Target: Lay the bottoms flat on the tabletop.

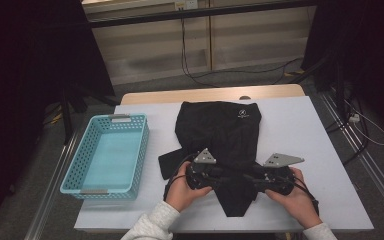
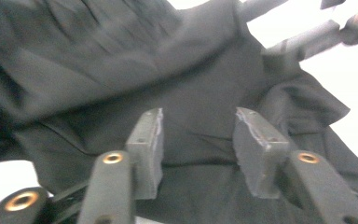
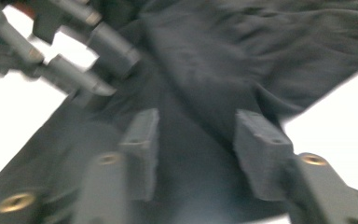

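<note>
Here, seen from above: one bench [image 1: 325, 150] with a white top, carrying one black garment [image 1: 220, 130] and one turquoise basket [image 1: 82, 165]. Garment spread at the middle of the bench, wider at the far end, narrowing to a point at the near edge, with one small white logo [image 1: 243, 114] near its far right corner. Basket lying well to the left of the garment, perforated walls, two grey handles, nothing inside.

Two hands entering from the near edge, each in a light sleeve, each holding one gripper. Left gripper [image 1: 228, 172] and right gripper [image 1: 246, 175] lying low over the near, narrow part of the garment, pointing toward each other, tips close together. Two grey three-cornered plates, one on top of each gripper.

Left gripper view: two black jaws of the left gripper [image 2: 198, 140] standing apart, dark fabric behind and below the gap, pads not pressing on it. Other gripper's rods blurred at the upper right against the white bench top.

Right gripper view: two jaws of the right gripper [image 3: 196, 144] likewise apart, cloth lying slack beneath, nothing pinched between the pads. Other gripper's rods at the upper left, blurred. White bench top visible on both sides of the fabric.
</note>
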